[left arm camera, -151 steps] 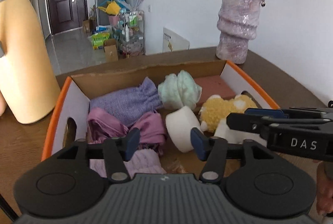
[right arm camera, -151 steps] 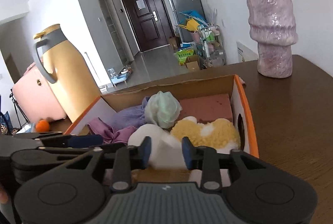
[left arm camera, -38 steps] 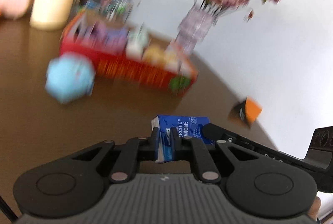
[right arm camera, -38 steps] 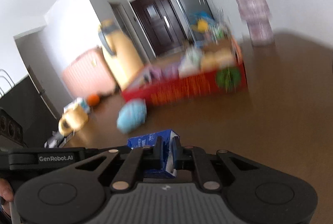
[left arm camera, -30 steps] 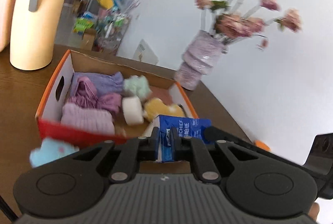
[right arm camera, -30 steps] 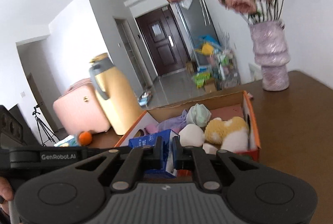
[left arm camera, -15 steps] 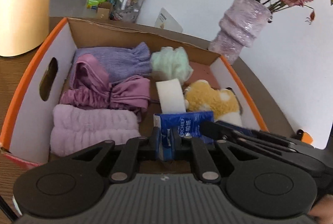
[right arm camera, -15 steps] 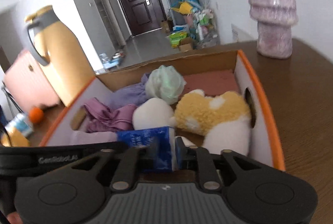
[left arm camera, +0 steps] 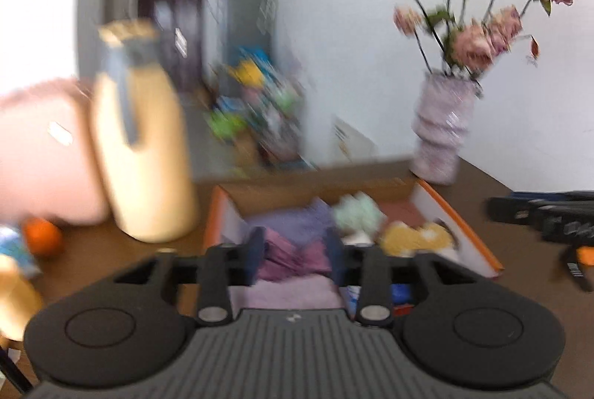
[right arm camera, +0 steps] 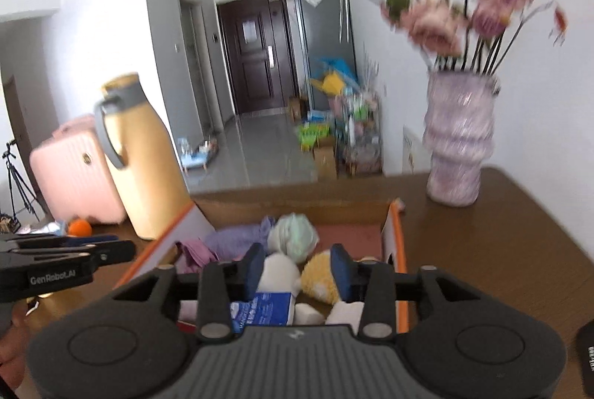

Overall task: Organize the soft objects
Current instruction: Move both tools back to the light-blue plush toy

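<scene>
Right wrist: one box (right arm camera: 395,235), one blue pack (right arm camera: 260,310), one plush (right arm camera: 319,274).

Both wrist views toward box (left arm camera: 460,221)

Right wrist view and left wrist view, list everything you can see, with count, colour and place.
cardboard box: one, orange rim, on the table, soft things inside
tissue pack: one, blue, at the box's near end
plush toy: one, yellow and white, right side of the box
foam roll: one, white, middle of the box
puff: one, pale green, toward the back
cloths: several, lilac and pink-purple, left side of the box
table: one, brown wood
vase: one, mauve, holding pink flowers, right of the box
flask: one, yellow, grey handle, left of the box
suitcase: one, pink, behind the flask
ball: one, orange, beside the flask
left gripper: black, jaws just opened, empty
right gripper: black, jaws just opened, empty
</scene>
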### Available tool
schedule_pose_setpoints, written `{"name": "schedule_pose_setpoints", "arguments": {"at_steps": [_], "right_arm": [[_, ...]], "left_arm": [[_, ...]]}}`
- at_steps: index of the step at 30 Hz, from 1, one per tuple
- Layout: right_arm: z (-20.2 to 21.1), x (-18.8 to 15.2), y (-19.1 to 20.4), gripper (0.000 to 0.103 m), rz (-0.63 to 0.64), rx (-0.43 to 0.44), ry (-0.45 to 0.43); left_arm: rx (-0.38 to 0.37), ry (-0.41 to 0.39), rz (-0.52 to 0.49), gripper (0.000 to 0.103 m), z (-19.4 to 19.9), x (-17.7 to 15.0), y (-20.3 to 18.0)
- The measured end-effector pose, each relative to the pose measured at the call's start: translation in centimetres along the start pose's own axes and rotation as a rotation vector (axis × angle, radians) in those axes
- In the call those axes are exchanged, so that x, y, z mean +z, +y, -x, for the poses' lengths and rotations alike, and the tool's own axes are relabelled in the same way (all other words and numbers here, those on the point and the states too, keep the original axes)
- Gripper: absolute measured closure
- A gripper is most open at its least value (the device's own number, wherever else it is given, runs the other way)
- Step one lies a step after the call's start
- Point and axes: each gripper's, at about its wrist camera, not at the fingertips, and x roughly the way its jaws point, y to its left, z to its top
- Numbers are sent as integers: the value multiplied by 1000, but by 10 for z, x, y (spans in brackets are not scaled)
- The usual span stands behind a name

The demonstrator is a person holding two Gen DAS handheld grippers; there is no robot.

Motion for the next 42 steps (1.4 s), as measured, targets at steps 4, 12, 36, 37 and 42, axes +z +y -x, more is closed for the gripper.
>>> {"name": "schedule_pose_setpoints", "arguments": {"at_steps": [4,12,36,37,42], "right_arm": [[36,-19,8,25,50,3,-108],[83,-66,26,5,118,-72,-253],[218,-197,55,3,72,-59,-276],[225,-205,58,3,74,-51,-274],[263,-252,69,2,78,-12,-236]], "left_arm": [[65,-130,-9,30,46,-25,-5],[101,-266,-2,15,100,-66,-13],[140,-315,31,1,261,-214,3],[146,-309,23,0,268,-222,4],[166,-271,38,0,301,-252,8]]}}
